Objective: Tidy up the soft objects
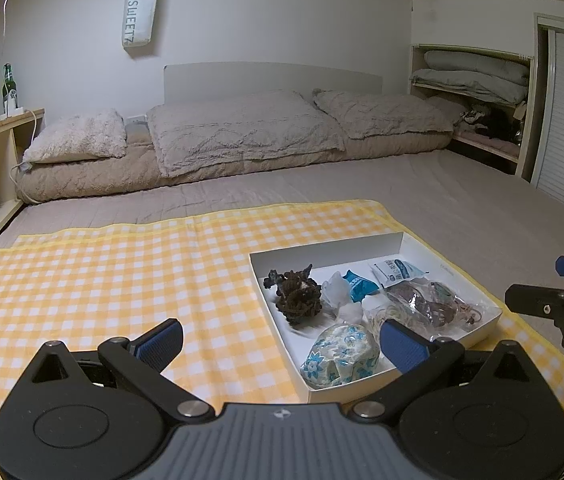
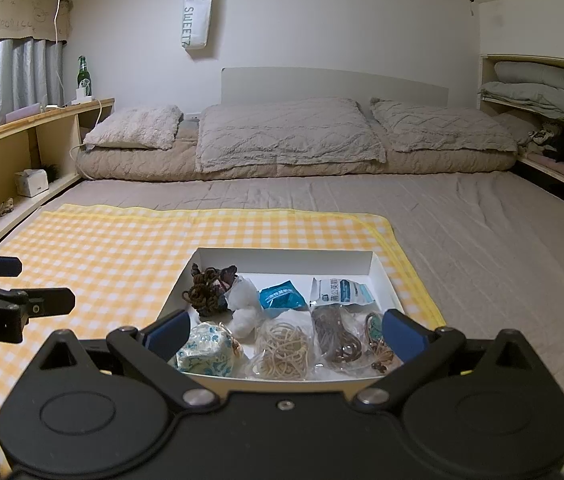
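Observation:
A white shallow box (image 1: pixel 362 246) (image 2: pixel 282 258) lies on a yellow checked cloth (image 1: pixel 122 272) (image 2: pixel 114 248) on the bed. In it are a dark brown yarn tangle (image 1: pixel 297 294) (image 2: pixel 207 290), white cotton (image 1: pixel 336 290) (image 2: pixel 244 312), a blue sachet (image 1: pixel 360 285) (image 2: pixel 282 298), a blue-flowered fabric bundle (image 1: pixel 340 356) (image 2: pixel 205 354), a bag of rubber bands (image 2: pixel 284 348) and bags of cords (image 1: pixel 430 304) (image 2: pixel 336 334). My left gripper (image 1: pixel 282 340) is open and empty, just in front of the box's near left corner. My right gripper (image 2: pixel 284 332) is open and empty, over the box's near edge.
Pillows (image 2: pixel 286 134) and a rolled quilt lie at the head of the bed. A wooden shelf (image 2: pixel 34 136) with a green bottle (image 2: pixel 83 72) runs along the left. An alcove with folded bedding (image 2: pixel 542 92) is at the right. Grey sheet (image 2: pixel 482 232) stretches right of the cloth.

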The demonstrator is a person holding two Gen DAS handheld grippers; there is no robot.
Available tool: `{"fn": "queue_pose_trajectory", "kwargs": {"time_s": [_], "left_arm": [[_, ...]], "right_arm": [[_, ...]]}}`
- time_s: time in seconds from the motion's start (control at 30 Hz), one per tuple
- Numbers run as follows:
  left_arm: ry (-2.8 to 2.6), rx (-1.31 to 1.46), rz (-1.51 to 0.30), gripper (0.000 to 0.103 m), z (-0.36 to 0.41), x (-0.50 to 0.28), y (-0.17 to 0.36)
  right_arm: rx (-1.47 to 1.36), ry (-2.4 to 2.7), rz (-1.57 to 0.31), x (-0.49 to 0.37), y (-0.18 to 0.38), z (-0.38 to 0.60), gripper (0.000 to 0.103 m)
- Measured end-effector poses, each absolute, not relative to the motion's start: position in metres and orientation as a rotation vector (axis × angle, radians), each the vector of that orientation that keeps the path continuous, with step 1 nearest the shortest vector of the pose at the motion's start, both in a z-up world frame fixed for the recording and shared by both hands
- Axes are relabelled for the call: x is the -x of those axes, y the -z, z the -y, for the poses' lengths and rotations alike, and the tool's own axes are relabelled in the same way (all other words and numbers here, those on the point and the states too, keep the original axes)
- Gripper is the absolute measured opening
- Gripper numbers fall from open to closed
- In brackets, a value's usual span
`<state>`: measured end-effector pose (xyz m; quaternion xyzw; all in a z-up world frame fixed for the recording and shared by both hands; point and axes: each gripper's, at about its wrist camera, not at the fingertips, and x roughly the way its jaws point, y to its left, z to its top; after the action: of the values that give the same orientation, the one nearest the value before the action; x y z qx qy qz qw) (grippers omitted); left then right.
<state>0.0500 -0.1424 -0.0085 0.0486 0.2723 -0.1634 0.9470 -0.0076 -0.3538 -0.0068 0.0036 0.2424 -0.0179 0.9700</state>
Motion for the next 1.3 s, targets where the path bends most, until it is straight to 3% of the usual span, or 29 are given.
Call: {"fn": "queue_pose_trajectory", "kwargs": {"time_s": [1.3], "left_arm": [[0.334,-0.104,-0.553,0.103,0.1424,-0.0491,0.0091]], "right_arm": [[-0.006,0.034,-0.491,0.0075,0.0111,0.3546,0.103]]}}
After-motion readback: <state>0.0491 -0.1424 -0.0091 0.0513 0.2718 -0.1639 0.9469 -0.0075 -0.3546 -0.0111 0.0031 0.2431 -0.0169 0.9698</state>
